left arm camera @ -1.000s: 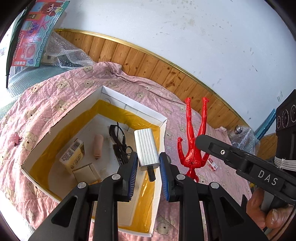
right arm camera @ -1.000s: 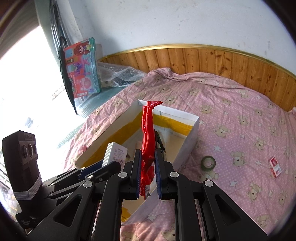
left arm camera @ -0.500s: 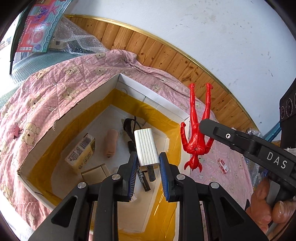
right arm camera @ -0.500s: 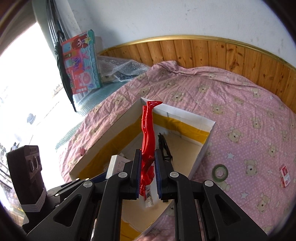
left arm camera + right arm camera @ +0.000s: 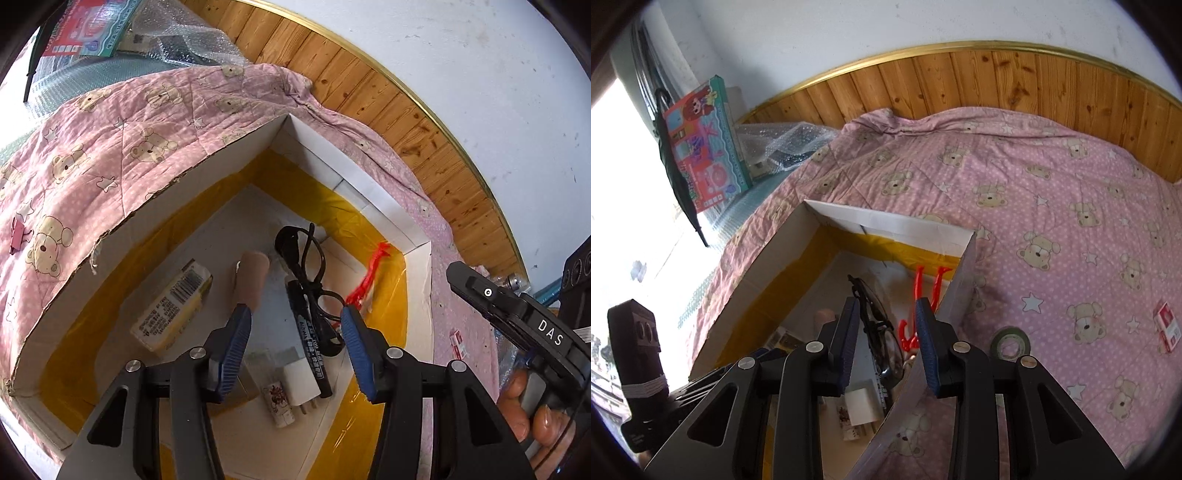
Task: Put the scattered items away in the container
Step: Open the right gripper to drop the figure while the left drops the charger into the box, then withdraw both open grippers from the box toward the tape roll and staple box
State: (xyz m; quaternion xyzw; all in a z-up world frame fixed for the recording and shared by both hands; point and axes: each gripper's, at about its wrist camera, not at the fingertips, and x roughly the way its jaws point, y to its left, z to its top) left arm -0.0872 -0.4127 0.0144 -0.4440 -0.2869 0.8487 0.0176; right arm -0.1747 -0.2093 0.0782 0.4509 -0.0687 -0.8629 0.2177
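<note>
Both my left gripper and right gripper hang wide and empty over the white cardboard box with yellow-taped walls; the red plastic figure lies inside; on the pink bear-print quilt a green tape roll, small red-and-white packet and pink binder clip remain, I judge.

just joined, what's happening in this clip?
A person with two handheld grippers is tidying items off a pink quilt into a cardboard box. Both the left gripper and right gripper hang open and empty over the box. A red figure lies inside by the right wall. A tape roll and small red packet remain on the quilt.
</note>
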